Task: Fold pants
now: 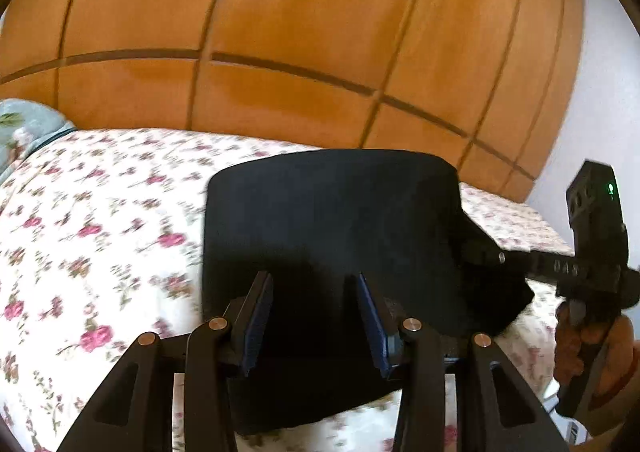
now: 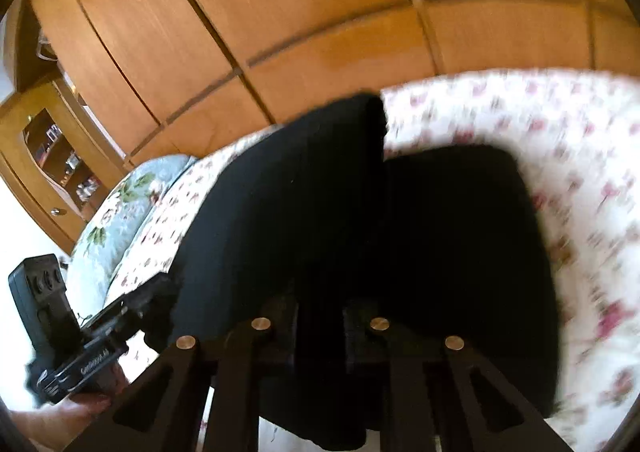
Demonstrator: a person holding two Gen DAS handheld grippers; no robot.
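My left jaws point(image 1: 316, 316) stand apart with nothing pinched between the blue pads point(image 1: 256, 328); the black pants point(image 1: 332, 228) lie just ahead of and under them, spread as a folded dark slab on the floral bedsheet point(image 1: 100, 211). My right jaws point(image 2: 320, 328) are drawn narrow, and black cloth runs straight up between the fingers, so I judge them closed on a layer of the pants point(image 2: 304, 211), though the dark cloth hides the pads themselves. From the right wrist view, one raised flap stands up from those jaws toward the wooden wardrobe point(image 2: 304, 11), while the flatter folded part lies to its right on the bed. The long axis of the raised part runs away from me, along the line my right jaws point. The right hand is the one engaged; the left is free and close by. I judge the next move to be laying that flap over. On the other gripper's body I see lettering in both views, too blurred to read.
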